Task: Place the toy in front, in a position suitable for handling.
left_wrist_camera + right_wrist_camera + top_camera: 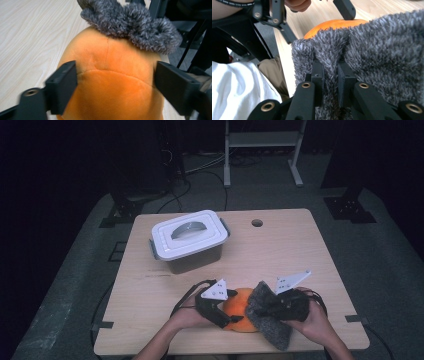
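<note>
On the pale counter, near its front edge, lay the orange plush. The left gripper straddled it, jaws wide and seemingly pressing its sides, probably steadying it while the right gripper, jaws nearly shut, pinched the grey cloth over it. A lidded box stood behind.

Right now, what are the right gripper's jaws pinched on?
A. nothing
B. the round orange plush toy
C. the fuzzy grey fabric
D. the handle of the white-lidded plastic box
C: in the right gripper view, the right gripper has its two black jaws nearly together with a fold of the fuzzy grey fabric squeezed between them.
</note>
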Demonstrator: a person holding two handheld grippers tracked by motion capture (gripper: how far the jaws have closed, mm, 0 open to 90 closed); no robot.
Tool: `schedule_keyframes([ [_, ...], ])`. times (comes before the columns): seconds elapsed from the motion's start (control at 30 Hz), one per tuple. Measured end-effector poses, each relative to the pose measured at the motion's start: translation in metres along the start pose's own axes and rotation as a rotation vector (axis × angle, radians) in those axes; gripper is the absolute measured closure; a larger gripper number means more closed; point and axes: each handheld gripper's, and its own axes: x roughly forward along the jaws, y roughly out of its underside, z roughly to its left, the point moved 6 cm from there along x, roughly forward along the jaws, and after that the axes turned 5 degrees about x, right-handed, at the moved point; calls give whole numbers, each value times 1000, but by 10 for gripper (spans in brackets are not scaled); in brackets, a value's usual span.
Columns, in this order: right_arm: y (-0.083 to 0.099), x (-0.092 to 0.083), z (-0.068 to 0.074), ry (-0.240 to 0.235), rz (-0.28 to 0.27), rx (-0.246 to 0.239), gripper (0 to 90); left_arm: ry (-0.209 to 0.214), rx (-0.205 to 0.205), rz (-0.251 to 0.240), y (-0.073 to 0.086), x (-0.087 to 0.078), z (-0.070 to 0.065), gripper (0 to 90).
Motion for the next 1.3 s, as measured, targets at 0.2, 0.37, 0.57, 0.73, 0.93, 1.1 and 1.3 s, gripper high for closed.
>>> schedule_keyframes([
  [0.2,-18,2,15,37,-25,-66,779,4,50,3,-3,5,-8,229],
  [0.37,-10,2,7,21,-6,-39,780,4,52,2,1,3,-5,237],
  [0.57,-6,-18,-8,68,-60,12,779,7,63,7,2,3,-5,236],
  [0.73,-6,-10,-10,59,-43,15,775,12,50,11,-1,2,-4,182],
  [0.93,3,-7,-5,10,-20,28,774,20,14,8,-2,3,-4,128],
  [1.1,-7,-14,1,42,-44,-5,781,2,70,10,-6,4,-10,245],
  [1.3,-15,-3,11,57,-15,-59,781,14,161,27,-5,7,-18,250],
])
